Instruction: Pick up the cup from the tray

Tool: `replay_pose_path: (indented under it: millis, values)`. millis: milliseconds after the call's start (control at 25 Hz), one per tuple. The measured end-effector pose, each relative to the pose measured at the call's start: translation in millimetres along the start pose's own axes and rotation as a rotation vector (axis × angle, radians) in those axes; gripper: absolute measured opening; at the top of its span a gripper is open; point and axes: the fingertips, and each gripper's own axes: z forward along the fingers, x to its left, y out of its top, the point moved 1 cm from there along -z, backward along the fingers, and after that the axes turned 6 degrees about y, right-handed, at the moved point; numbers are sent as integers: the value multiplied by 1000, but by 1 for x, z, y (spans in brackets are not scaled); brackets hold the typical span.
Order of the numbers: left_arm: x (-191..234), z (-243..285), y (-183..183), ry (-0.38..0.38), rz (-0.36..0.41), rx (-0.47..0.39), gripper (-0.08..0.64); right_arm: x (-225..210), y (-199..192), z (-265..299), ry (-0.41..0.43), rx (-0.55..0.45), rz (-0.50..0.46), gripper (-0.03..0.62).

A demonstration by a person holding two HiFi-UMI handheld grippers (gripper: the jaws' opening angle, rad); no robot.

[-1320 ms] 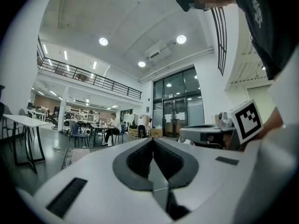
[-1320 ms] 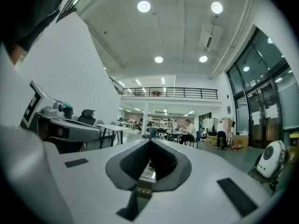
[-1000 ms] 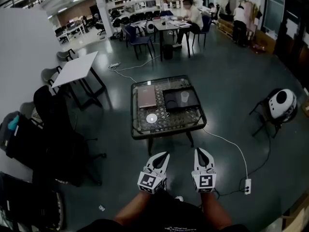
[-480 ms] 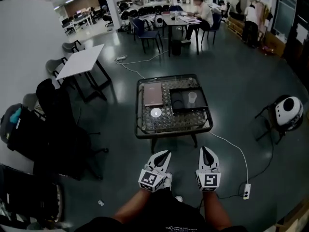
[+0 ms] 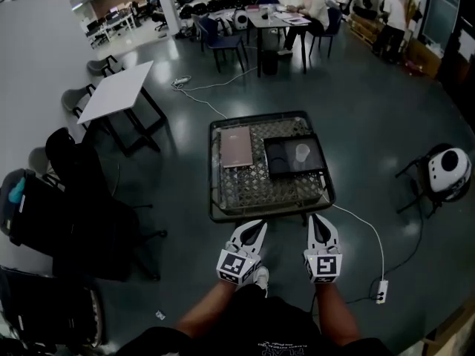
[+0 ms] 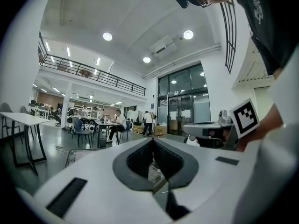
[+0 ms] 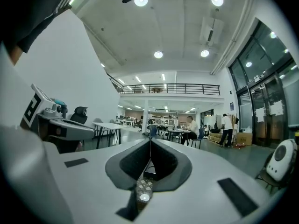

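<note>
Ahead of left gripper [image 5: 254, 227] and right gripper [image 5: 320, 219], both closed, we see one pale cup [image 5: 302, 153] on one black tray [image 5: 281, 166].

One cup [image 5: 302, 152], one tray [image 5: 284, 163], one table [image 5: 245, 190]

Open-plan office: white table [image 5: 119, 87], blue chair [image 5: 225, 43], mezzanine railing [image 7: 170, 88].

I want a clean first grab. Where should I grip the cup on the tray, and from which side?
Take the cup by its side wall, below the rim, probably with the right gripper from the near table edge: it appears upright and alone on the tray, on the table's right half.
</note>
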Motion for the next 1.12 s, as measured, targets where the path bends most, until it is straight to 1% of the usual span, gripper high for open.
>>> replay_pose_path:
  millis: [240,520,600,720,800,1000,1120]
  values:
    - [23,27,2,-39,-15,-3,9,-3,3,35,-9,41,17,8]
    - [37,46,0,-62,-24,13,9,-13,-4,48,-42,52,20,8]
    - [38,55,1,-67,-22,14,9,-20,-4,54,-52,57,20,8]
    - [41,70,0,-66,-18,20,9,-32,-21,62,-53,59,25,8]
    - [45,83,1,-61,-13,21,9,-42,-22,70,-54,56,22,8]
    - [47,122,-1,-47,-10,33,9,-68,-29,90,-32,72,28,8]
    - [48,145,3,-48,-15,29,9,-85,-26,106,-15,79,21,8]
